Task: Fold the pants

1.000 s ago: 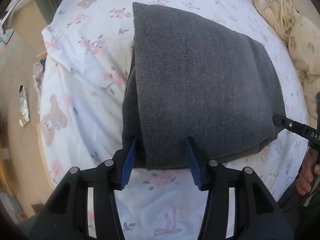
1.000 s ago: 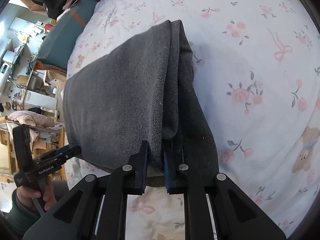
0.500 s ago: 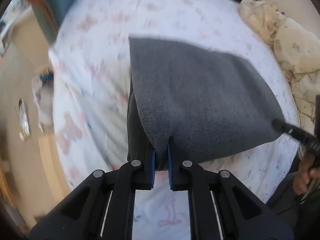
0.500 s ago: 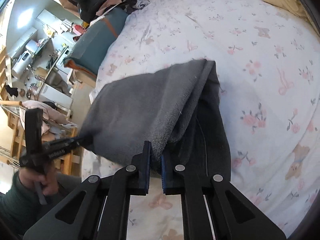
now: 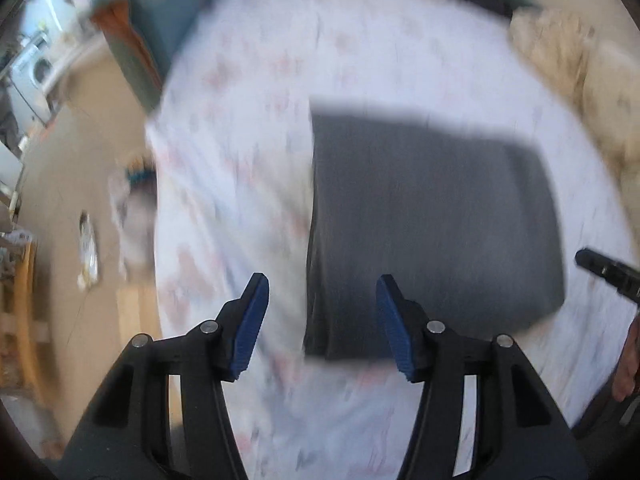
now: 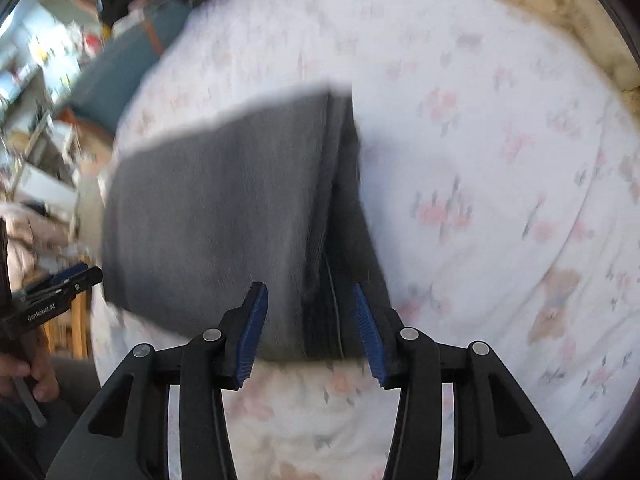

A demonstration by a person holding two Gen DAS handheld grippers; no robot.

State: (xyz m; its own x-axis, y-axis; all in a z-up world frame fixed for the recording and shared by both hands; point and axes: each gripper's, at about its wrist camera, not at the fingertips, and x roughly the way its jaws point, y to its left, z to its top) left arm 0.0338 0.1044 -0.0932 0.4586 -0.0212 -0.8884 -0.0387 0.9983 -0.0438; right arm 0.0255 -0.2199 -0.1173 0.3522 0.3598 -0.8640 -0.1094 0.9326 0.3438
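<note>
1. The grey pants [image 5: 432, 216] lie folded into a flat, roughly rectangular stack on the bed [image 5: 248, 208], filling the centre and right of the left wrist view. In the right wrist view the same stack [image 6: 224, 216] sits centre-left, with a darker layered edge running down its right side.

2. The left gripper [image 5: 320, 322] has its jaws wide apart and holds nothing. The near left corner of the stack lies between the two blue pads, but neither pad appears to touch it.

3. The right gripper [image 6: 308, 330] also has its jaws apart and empty. The near edge of the stack, including the darker layers, sits between its pads.

4. Both views are heavily blurred, so fine creases, seams and any waistband detail cannot be made out.

5. Handling, as a judgement: the cloth looks thick, soft and matte, something like fleece or heavy knit. It should be light to lift, limp rather than stiff, and not slippery. It is not fragile.

6. The stacked layers will likely slide apart if only the top one is pinched, so a grasp should take the full thickness of an edge.

7. Best holds look like the two near corners, one per gripper, keeping the edge taut between them.

8. The stack looks compact already, so the folding seems nearly or fully done.
</note>
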